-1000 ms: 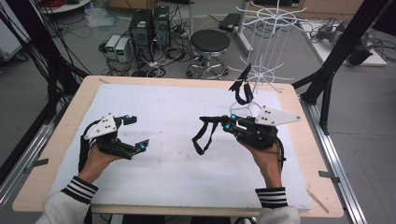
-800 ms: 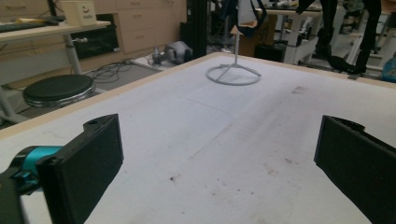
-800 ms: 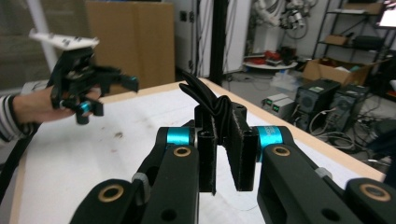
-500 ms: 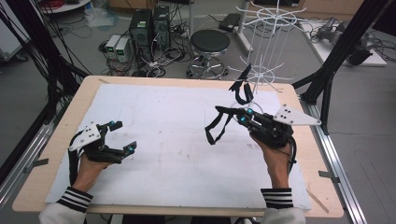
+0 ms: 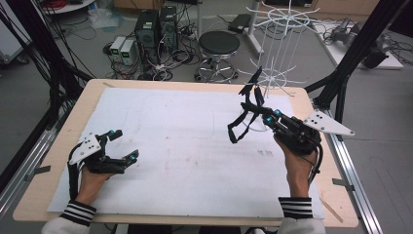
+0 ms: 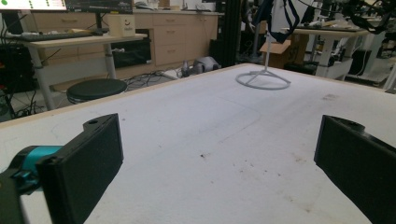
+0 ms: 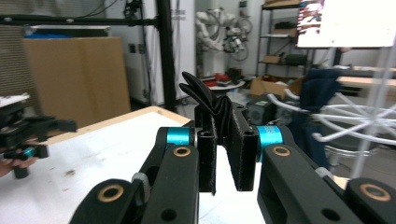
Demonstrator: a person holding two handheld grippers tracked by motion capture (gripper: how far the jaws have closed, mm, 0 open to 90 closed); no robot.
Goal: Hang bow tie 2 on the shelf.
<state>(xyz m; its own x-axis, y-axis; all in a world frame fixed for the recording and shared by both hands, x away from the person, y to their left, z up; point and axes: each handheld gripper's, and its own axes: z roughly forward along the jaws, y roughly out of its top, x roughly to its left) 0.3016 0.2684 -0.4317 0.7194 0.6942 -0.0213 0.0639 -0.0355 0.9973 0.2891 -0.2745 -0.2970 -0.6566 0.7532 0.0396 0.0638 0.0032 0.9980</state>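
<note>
High view showed us the right gripper (image 5: 254, 110) at three o'clock on the white foam-covered wooden table (image 5: 195, 141), its jaws clamped on a black looped fabric strap (image 5: 237, 127) that dangled just short of the white wire hanging rack (image 5: 280, 63) at one o'clock; we saw our left gripper (image 5: 124, 145) at eight o'clock, jaws spread wide with nothing between them

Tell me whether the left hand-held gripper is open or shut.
Open: the left hand-held gripper has its jaws wide apart over bare table.
</note>
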